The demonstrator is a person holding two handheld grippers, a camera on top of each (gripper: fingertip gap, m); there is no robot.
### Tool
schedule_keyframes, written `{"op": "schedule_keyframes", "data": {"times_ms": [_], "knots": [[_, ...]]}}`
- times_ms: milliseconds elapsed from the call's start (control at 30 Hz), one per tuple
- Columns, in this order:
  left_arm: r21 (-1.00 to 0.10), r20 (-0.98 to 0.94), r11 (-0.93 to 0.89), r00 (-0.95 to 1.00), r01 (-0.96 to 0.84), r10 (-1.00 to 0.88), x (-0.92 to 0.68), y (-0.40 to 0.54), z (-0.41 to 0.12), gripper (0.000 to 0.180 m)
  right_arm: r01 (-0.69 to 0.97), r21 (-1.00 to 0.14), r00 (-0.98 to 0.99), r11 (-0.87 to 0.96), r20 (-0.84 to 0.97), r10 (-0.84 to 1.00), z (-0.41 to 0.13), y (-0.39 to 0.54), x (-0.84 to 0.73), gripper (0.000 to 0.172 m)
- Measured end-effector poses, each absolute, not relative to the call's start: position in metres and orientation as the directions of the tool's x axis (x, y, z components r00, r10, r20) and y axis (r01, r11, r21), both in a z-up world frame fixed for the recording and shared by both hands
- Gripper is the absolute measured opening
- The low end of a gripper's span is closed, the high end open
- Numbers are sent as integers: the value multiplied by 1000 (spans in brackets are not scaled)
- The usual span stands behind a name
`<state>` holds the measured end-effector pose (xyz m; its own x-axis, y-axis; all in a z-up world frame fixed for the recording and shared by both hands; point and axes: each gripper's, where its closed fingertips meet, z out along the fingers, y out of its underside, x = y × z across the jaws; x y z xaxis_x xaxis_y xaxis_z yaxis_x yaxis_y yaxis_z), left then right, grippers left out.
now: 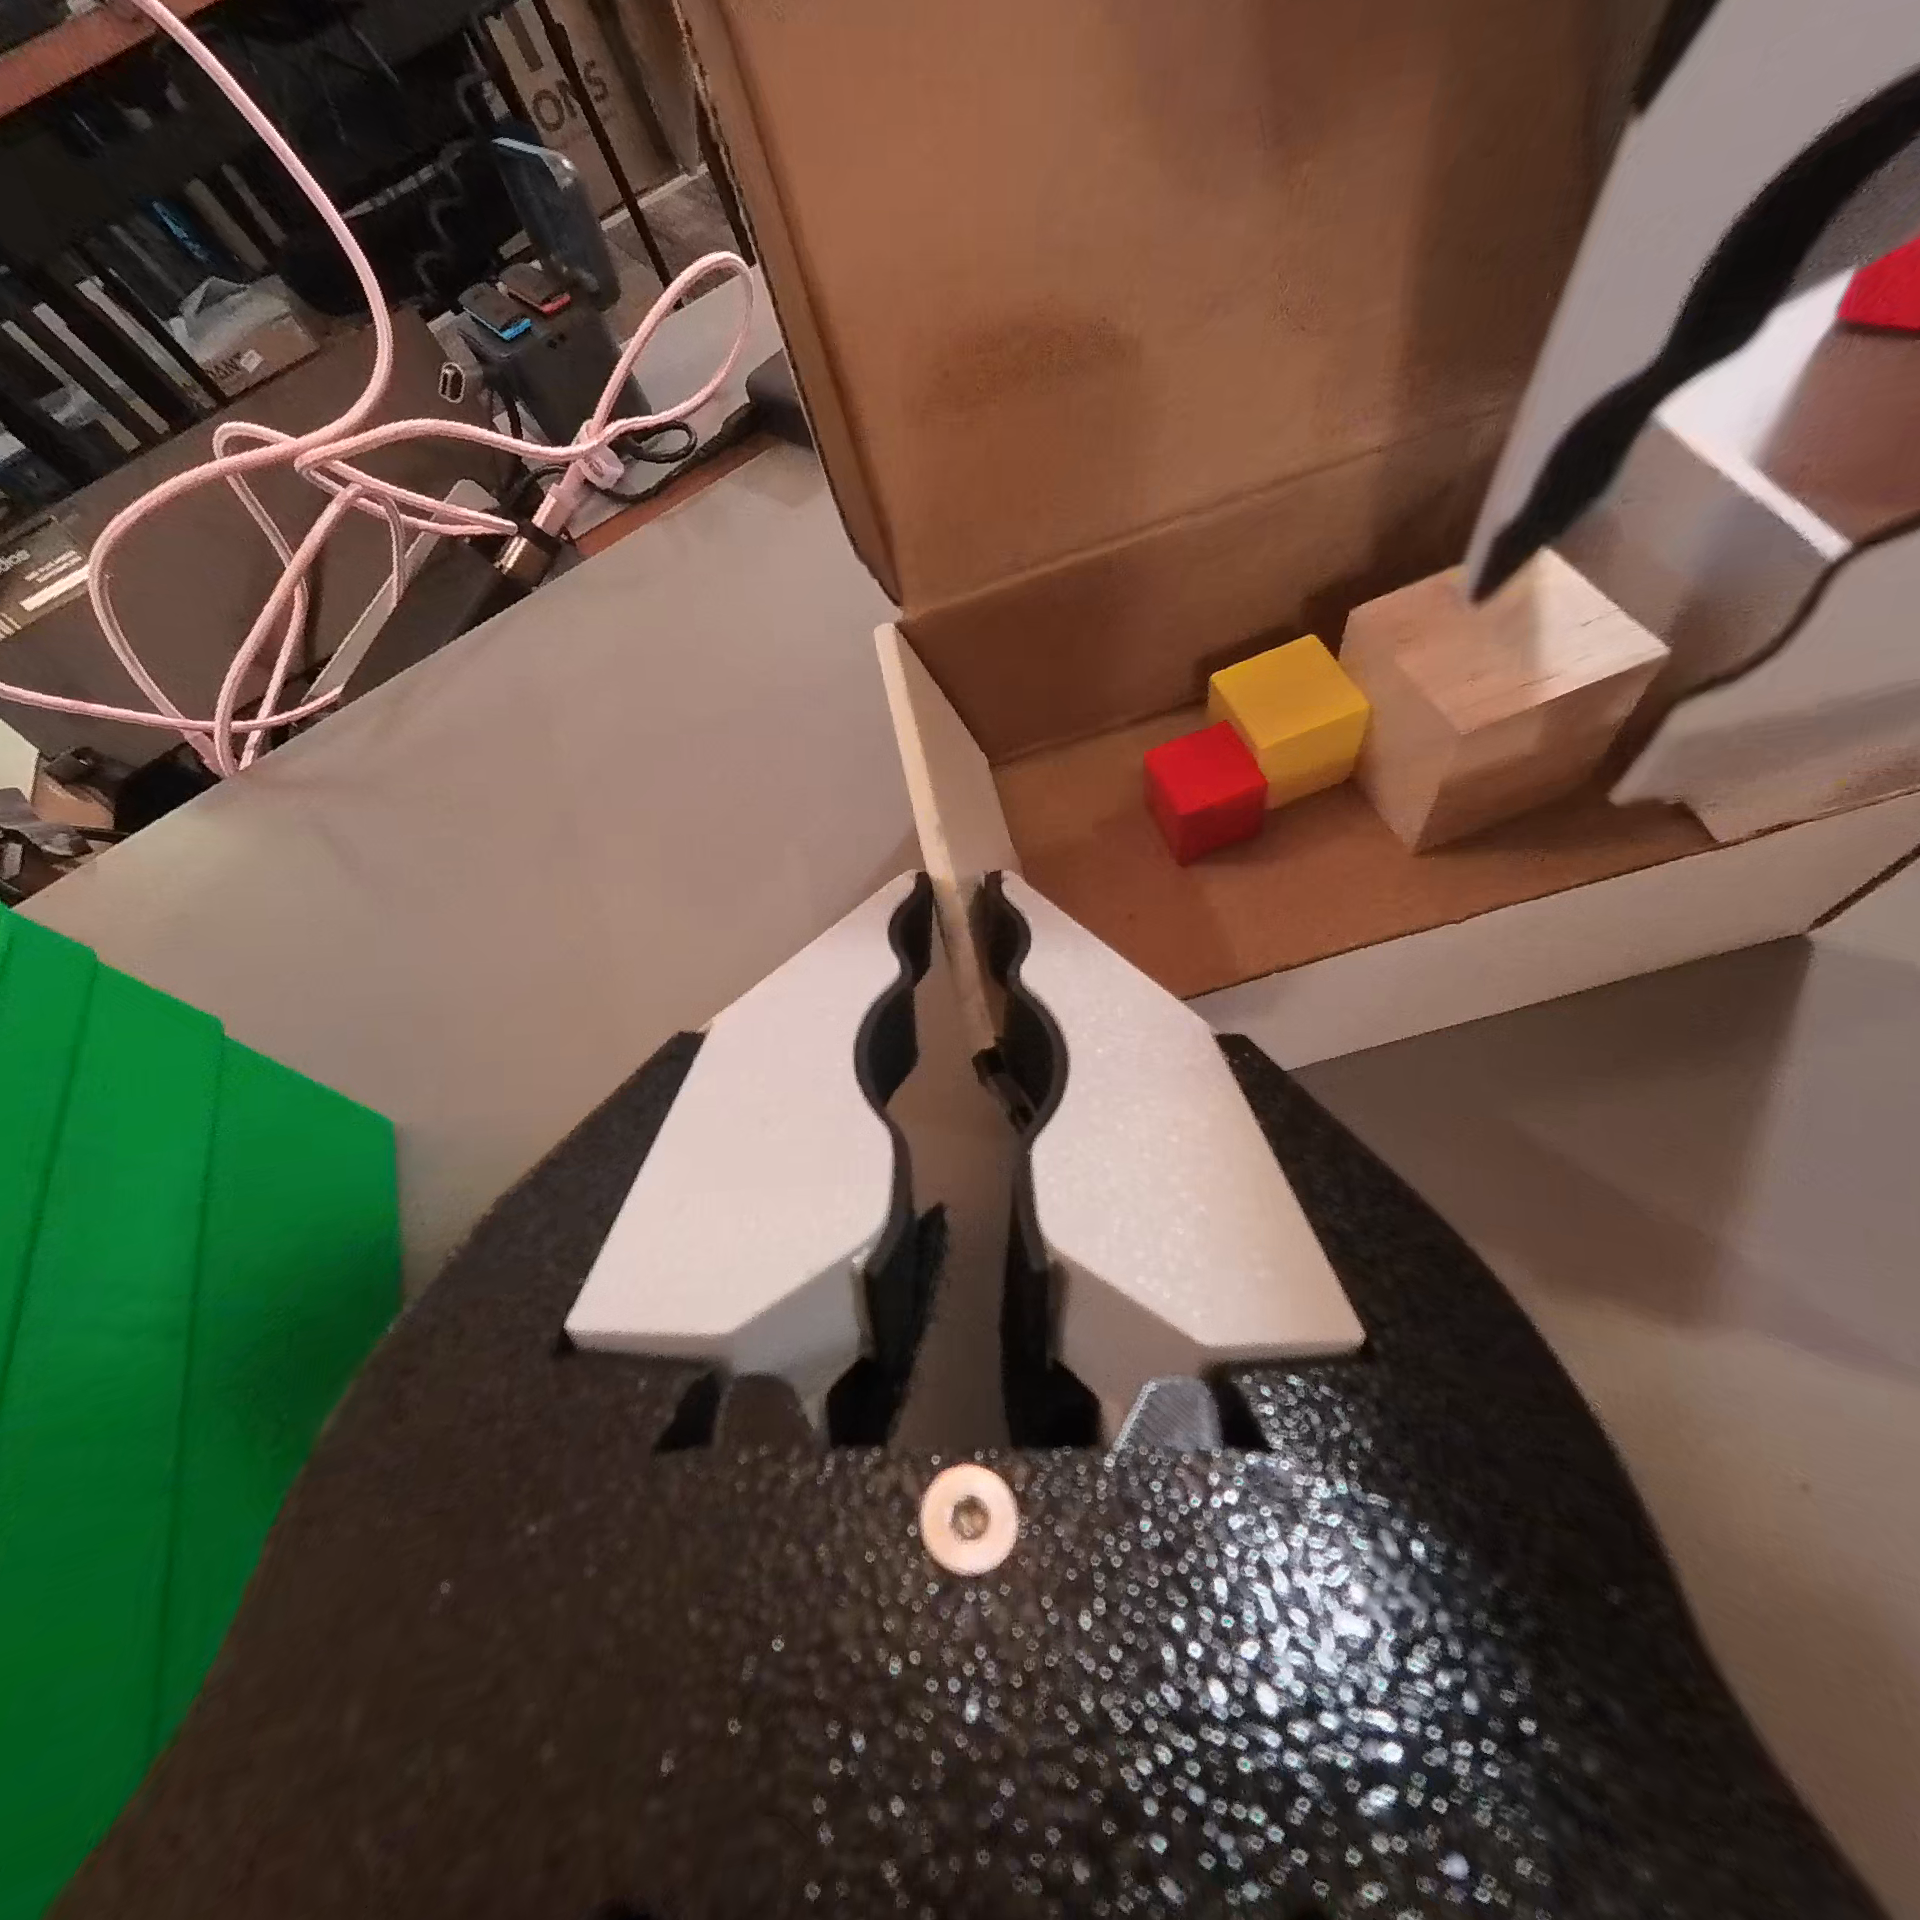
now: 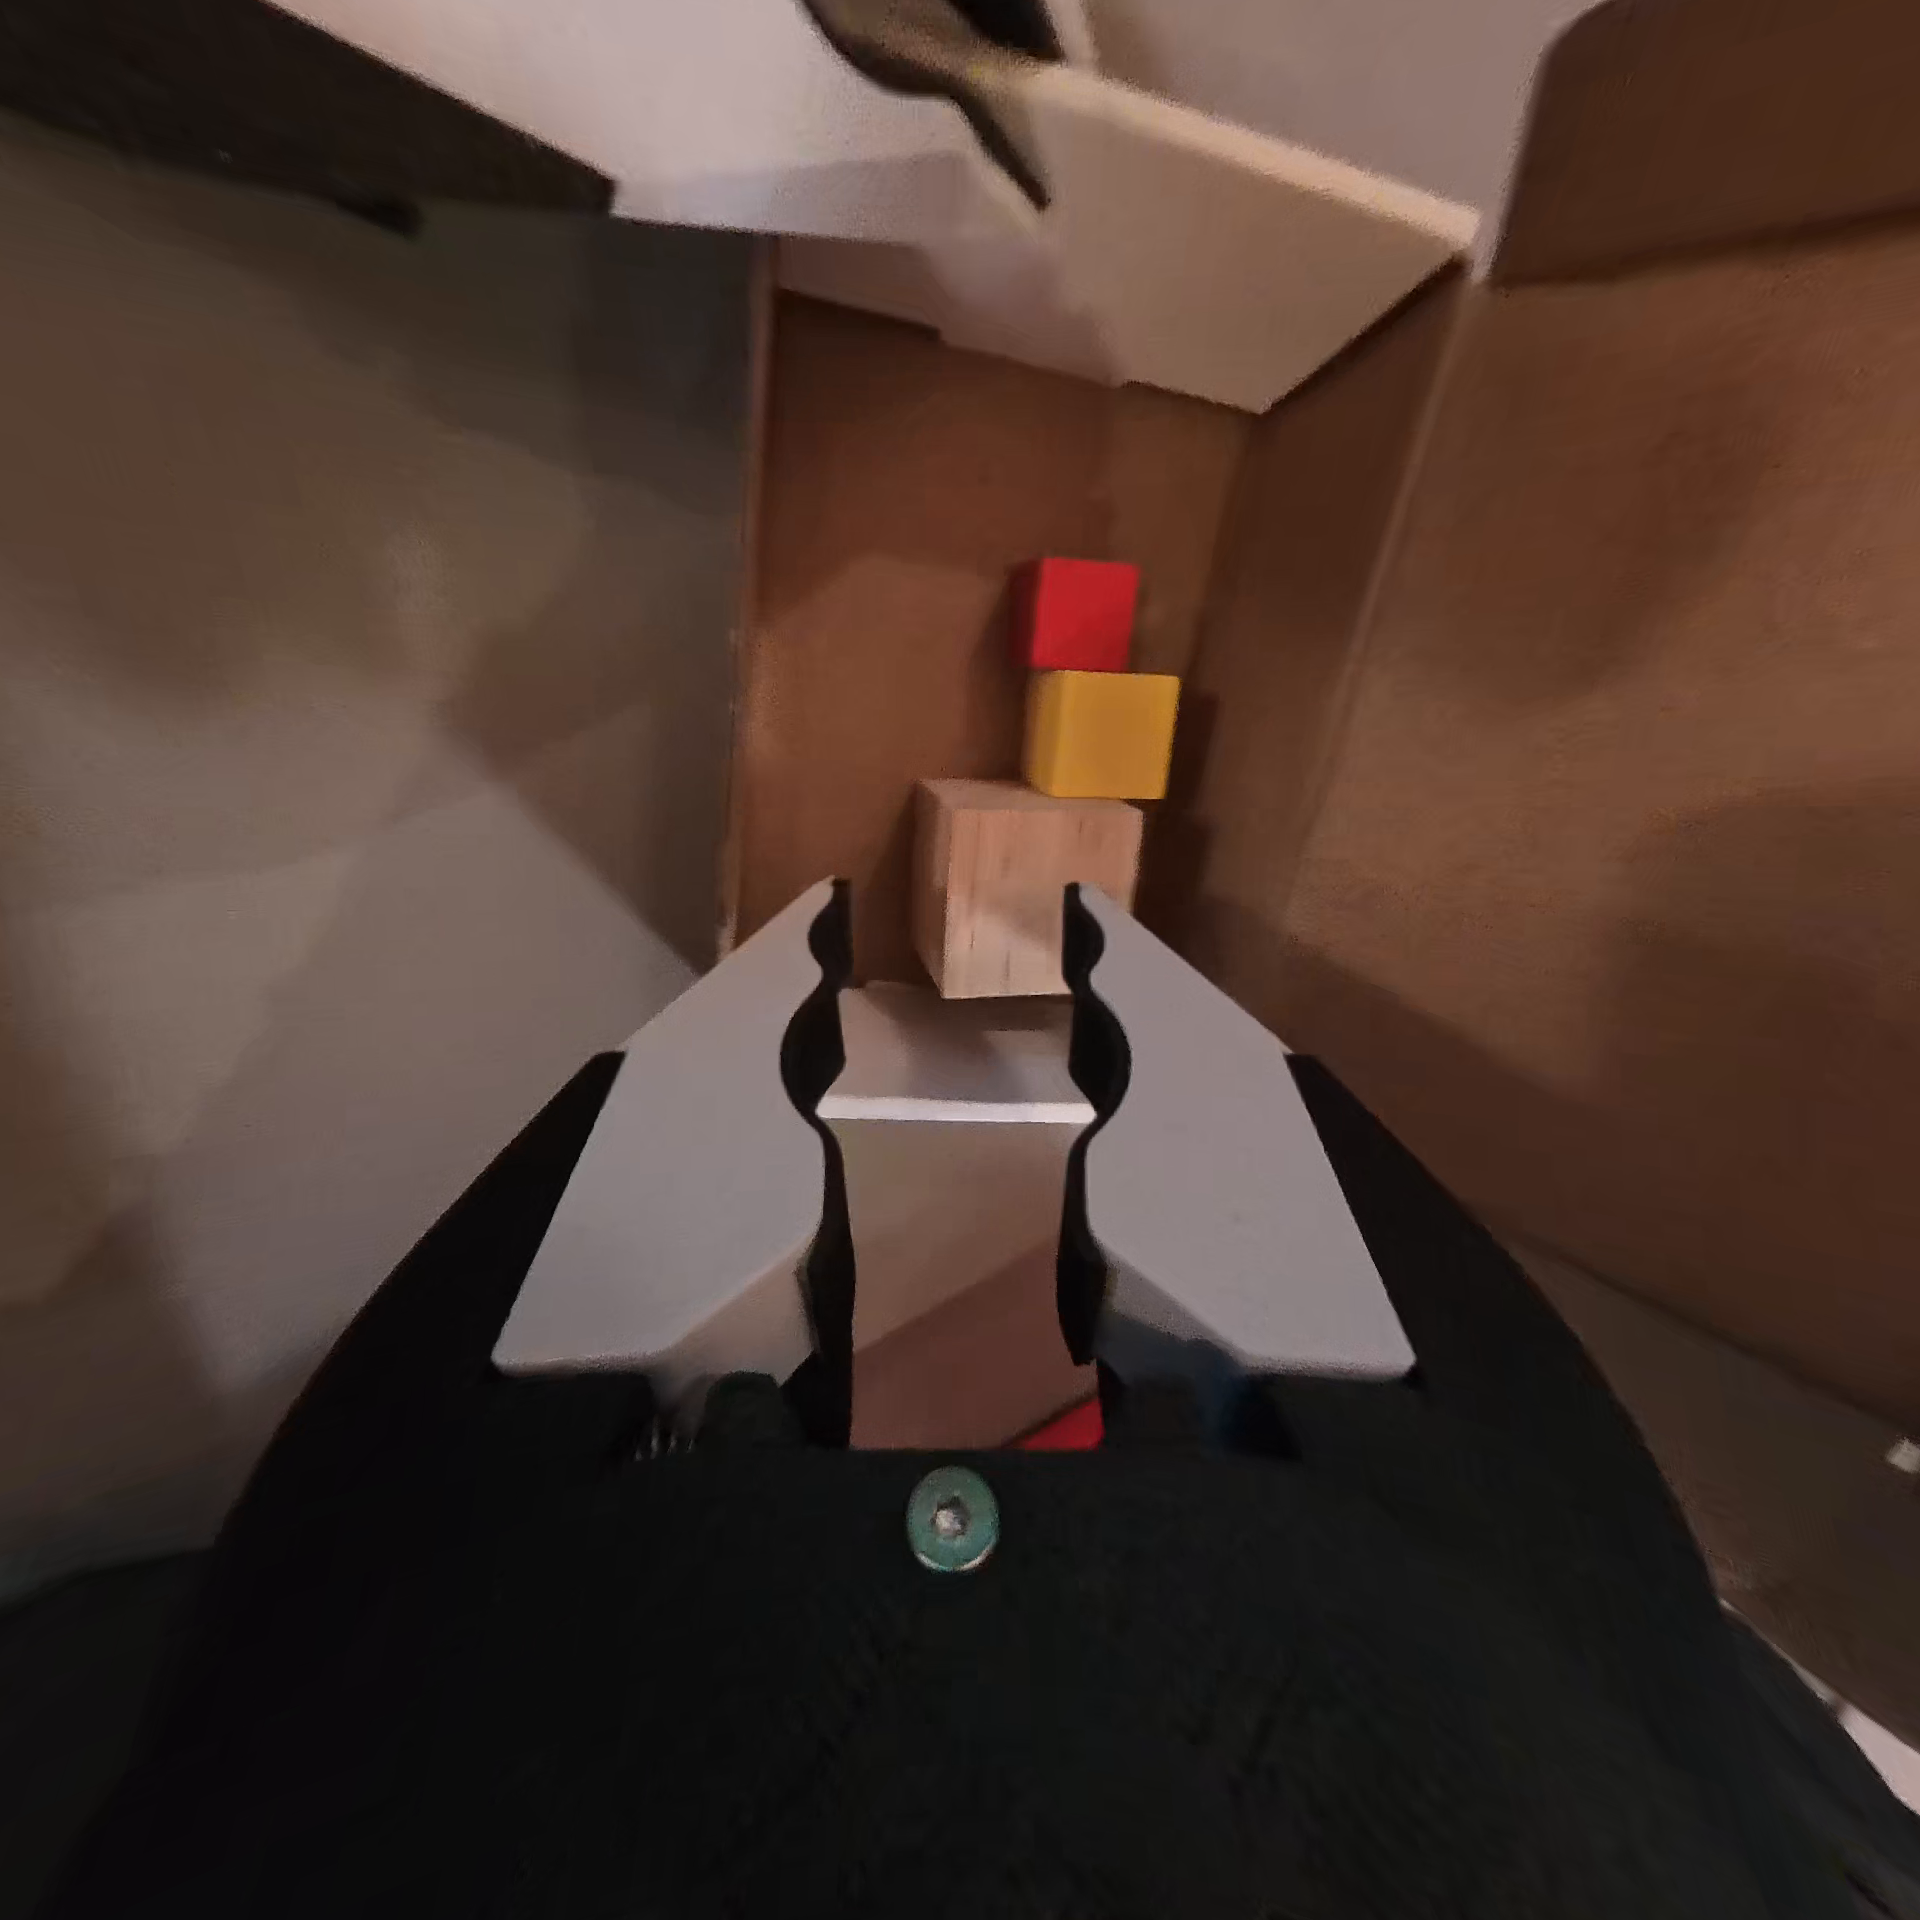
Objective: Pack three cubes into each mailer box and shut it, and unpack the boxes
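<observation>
Left hand-held gripper (image 1: 961, 904): lower centre, clamped on the box's white side wall (image 1: 940, 758).
Right hand-held gripper (image 2: 956, 914): jaws apart, tips at the wooden cube (image 2: 1023, 894).
Box (image 1: 1455, 914): open on grey surface (image 1: 520, 727), mid-frame.
Cubes: red (image 1: 1205, 790), yellow (image 1: 1294, 722), wooden, in a touching row along the back wall.
Lid (image 1: 1143, 260): upright, top centre.

Left gripper (image 1: 961, 894): black speckled body, pale grey fingers (image 1: 790, 1091), black wavy pads, silver screw (image 1: 967, 1535) behind them. Right gripper (image 2: 956, 904): matching build.
</observation>
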<state>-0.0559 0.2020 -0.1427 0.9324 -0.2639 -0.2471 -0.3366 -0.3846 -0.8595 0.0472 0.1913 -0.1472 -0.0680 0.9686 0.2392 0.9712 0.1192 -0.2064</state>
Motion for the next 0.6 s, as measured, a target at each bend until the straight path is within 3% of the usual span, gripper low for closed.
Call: {"op": "schedule_keyframes", "data": {"times_ms": [233, 400, 600], "knots": [[-858, -254, -380, 929, -344, -269, -55, 202, -142, 8, 979, -137, -104, 153, 309, 945, -159, 204, 44, 67], [-856, -263, -376, 925, -355, -274, -54, 201, -142, 8, 987, -119, -74, 110, 277, 958, -167, 207, 46, 69], [-856, -265, -373, 923, -358, -278, -52, 201, -142, 8, 993, -100, -43, 70, 243, 969, -169, 205, 49, 60]]}}
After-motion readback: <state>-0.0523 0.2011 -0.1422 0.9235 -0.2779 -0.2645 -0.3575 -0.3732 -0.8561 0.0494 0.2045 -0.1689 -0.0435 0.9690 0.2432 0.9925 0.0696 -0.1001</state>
